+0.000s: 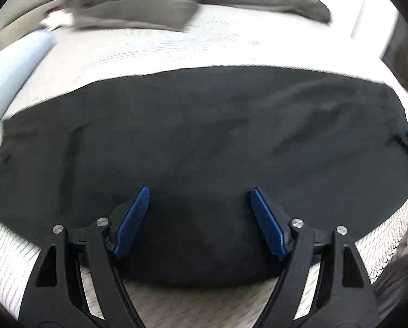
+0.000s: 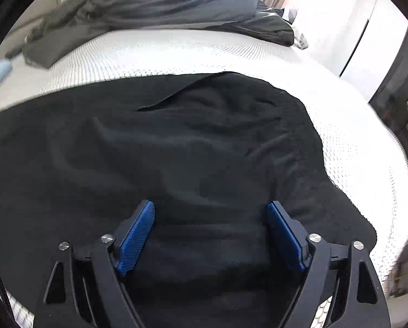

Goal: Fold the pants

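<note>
Lower centre of each frame: the left gripper [image 1: 199, 194] and right gripper [image 2: 210, 209], jaws spread and empty above the cloth — poised, it seems, to pick an edge for the next fold. Blue ribbed pads [image 2: 137, 237] face inward. The pants [image 1: 204, 136], black, soft and faintly creased, lie spread flat across the middle of the frame on the bed [image 2: 176, 52], white with a fine dimpled weave. Upper frame: a rumpled grey blanket [image 2: 149, 5].

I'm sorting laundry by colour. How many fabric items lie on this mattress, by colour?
Black pants: 1
Dark grey-green bedding or clothing, heaped at the far edge: 1 heap; separate pieces cannot be told
Light blue item, far left: 1
Total: 3
</note>
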Motion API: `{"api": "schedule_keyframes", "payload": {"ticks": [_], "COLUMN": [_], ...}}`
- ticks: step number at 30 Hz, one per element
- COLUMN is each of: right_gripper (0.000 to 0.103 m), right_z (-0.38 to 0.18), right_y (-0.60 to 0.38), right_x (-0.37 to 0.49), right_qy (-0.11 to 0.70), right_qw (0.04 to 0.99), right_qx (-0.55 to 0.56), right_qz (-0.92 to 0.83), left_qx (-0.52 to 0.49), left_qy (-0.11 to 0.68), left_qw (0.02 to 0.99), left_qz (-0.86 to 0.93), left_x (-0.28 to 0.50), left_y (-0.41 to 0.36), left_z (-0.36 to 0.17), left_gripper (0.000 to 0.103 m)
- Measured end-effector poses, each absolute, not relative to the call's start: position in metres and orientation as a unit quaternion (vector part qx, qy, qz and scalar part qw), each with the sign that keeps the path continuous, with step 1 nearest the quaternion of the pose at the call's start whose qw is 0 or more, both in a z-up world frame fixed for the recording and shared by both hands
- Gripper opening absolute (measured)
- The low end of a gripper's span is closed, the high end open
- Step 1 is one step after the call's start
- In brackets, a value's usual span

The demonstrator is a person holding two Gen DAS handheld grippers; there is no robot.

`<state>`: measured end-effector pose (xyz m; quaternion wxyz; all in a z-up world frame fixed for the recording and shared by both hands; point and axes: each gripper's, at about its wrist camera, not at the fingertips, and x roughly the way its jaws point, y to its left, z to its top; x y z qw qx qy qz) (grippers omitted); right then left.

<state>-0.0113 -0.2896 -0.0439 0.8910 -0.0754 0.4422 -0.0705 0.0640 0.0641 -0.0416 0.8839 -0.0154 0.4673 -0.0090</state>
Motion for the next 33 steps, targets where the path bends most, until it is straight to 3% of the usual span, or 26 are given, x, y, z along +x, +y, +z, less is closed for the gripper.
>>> {"api": "schedule_keyframes", "payload": {"ticks": [5, 8, 12, 15, 19, 25, 30, 33], "right_gripper": [0.082, 0.082, 0.082, 0.082, 0.085, 0.083, 0.083, 0.083], "right_z": [-0.024, -0.017, -0.037, -0.045, -0.039, -0.026, -0.01, -0.018], "right_y": [-0.246, -0.187, -0.103, -0.096, -0.163, -0.258, -0.184, -0.109], "right_x": [-0.023, -0.02, -0.016, -0.012, -0.007, -0.027, -0.034, -0.032], "right_qy": [0.431, 0.428, 0.459, 0.46, 0.461, 0.455, 0.434, 0.445], "right_qw": [0.899, 0.899, 0.868, 0.863, 0.871, 0.881, 0.898, 0.885], "right_qx": [-0.074, -0.07, -0.147, -0.179, -0.168, -0.057, -0.076, -0.125], "right_qz": [-0.027, 0.061, 0.123, 0.108, -0.013, -0.121, -0.009, 0.063], "left_qx": [-0.068, -0.047, -0.006, -0.023, -0.04, -0.068, -0.067, -0.031], "left_qy": [0.443, 0.45, 0.486, 0.479, 0.469, 0.457, 0.444, 0.486], "left_qw": [0.894, 0.892, 0.874, 0.877, 0.882, 0.887, 0.893, 0.871], "left_qz": [0.008, -0.001, 0.017, 0.018, 0.028, 0.018, -0.036, -0.057], "left_x": [0.063, 0.096, 0.123, 0.116, 0.099, 0.092, 0.112, 0.135], "left_y": [0.088, 0.069, 0.05, 0.067, 0.098, 0.102, 0.05, 0.005], "left_z": [-0.025, -0.027, -0.045, -0.042, -0.045, -0.035, -0.021, -0.037], "left_gripper": [0.075, 0.075, 0.076, 0.076, 0.076, 0.076, 0.076, 0.076]}}
